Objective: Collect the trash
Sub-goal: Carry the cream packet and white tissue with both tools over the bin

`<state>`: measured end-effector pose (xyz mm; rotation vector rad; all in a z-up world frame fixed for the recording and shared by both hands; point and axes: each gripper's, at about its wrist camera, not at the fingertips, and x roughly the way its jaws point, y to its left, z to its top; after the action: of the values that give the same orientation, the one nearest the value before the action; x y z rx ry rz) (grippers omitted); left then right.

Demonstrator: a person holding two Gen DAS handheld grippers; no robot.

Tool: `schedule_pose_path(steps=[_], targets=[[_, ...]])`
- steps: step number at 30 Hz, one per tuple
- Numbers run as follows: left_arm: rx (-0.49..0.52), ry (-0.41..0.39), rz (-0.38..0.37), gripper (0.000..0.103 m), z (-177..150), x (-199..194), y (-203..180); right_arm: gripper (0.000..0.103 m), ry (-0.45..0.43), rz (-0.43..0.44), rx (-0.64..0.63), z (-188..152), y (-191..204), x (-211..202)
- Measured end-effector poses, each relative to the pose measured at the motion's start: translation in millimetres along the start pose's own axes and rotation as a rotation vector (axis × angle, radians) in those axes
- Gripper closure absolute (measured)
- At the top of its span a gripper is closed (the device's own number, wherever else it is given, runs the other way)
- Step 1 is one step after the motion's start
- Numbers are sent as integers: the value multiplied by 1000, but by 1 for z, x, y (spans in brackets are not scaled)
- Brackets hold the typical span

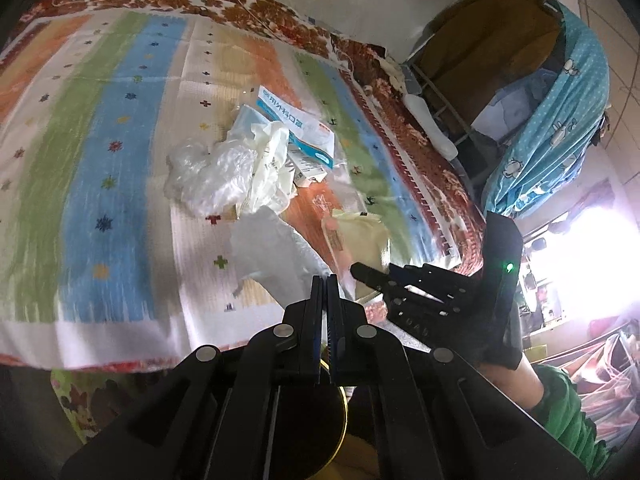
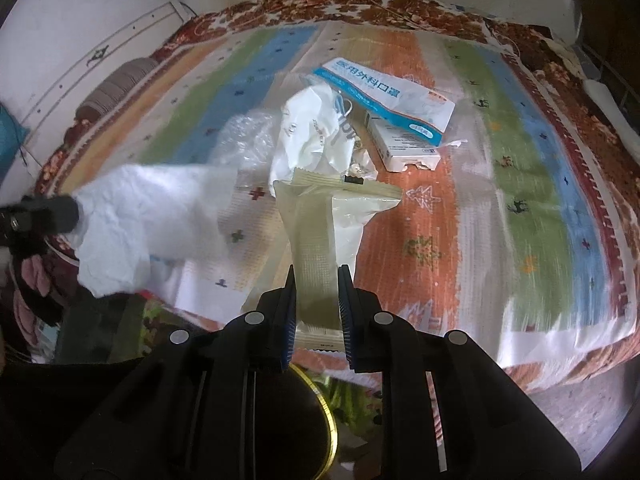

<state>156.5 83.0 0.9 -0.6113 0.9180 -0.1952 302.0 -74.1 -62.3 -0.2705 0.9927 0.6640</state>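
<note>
Two pieces lifted off the striped blanket (image 2: 500, 184): pale wrapper (image 2: 320, 240) pinched in the narrowly parted right gripper (image 2: 318, 292), white tissue (image 2: 148, 216) seemingly clamped in the shut left gripper (image 1: 325, 292), remaining trash pile (image 2: 352, 120) still mid-blanket.

Your left gripper (image 2: 48, 216) is cut off by the right wrist view's left edge. The white tissue (image 2: 152, 216) and beige wrapper (image 1: 360, 236) are motion-blurred. Print on the mask packet (image 2: 384, 96) is unreadable.
</note>
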Motion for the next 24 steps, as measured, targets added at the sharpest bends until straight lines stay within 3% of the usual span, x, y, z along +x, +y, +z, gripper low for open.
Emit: schedule_pose_path(steps=[14,24], targets=[[-52,-78,5,102,-46,-34,-15,86,-79,73,-11,-49,36,-52],[-89,-36,33,102,-76,-30,-17,85,-80,83,-25,-83,49,-65]])
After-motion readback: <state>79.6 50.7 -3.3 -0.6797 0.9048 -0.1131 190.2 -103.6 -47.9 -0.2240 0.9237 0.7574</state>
